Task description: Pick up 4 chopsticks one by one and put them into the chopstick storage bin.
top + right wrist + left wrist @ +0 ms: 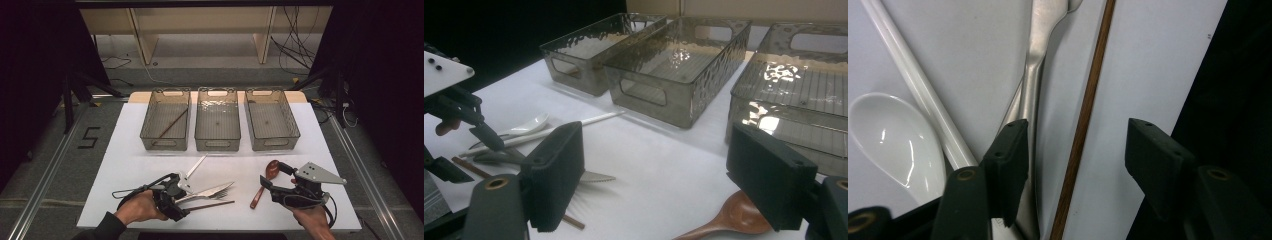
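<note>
Near the surface's [125, 170] front edge, my half-open left claw [1075, 150] straddles the brown chopstick [1083, 120] without pinching it; one chopstick [172, 123] is already binned, cutlery remains, and my right claw [275, 179] gapes empty.

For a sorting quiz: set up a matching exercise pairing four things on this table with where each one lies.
Things:
1. wooden spoon
2. white spoon
3. chopstick on the table
4. chopstick in a bin

Places:
A. left bin
B. between the left gripper's open jaws
C. just beyond the left gripper
D. in front of the right gripper

Pairs: 1-D, 2-C, 3-B, 4-A
</note>
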The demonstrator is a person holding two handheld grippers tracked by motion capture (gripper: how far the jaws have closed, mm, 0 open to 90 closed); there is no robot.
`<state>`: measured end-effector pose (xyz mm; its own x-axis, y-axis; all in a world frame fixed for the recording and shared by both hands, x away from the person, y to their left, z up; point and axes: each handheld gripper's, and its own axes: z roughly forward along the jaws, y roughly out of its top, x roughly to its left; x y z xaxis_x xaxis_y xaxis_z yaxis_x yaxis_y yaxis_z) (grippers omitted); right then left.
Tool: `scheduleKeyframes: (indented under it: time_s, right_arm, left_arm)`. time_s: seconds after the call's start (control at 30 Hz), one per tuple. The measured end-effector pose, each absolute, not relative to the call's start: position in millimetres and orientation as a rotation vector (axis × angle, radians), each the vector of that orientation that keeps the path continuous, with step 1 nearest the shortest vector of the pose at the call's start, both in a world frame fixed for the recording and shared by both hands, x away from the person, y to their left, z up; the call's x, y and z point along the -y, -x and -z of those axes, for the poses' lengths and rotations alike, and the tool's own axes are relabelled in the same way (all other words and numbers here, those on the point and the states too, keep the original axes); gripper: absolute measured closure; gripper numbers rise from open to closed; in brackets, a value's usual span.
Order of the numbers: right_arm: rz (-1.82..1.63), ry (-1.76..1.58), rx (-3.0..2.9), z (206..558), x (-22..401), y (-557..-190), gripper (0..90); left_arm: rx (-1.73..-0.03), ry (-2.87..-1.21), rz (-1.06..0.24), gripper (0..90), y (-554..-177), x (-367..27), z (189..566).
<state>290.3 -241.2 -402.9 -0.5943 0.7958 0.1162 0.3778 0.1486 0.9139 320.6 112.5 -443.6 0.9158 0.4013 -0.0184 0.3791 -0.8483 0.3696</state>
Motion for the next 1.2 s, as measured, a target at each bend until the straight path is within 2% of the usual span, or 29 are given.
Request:
scheduleKeyframes:
  time_s: [0.37,1.2]
  right_arm:
    - [-1.433,-1.125,-2.038,404,242,-291,24.0]
    - [-1.429,-1.116,-2.042,403,241,-291,24.0]
  left_arm:
    - [-0.548,-2.773,-0.067,55.6,-323,-108,449]
    - [-0.504,-2.874,-0.039,72.6,-326,-103,461]
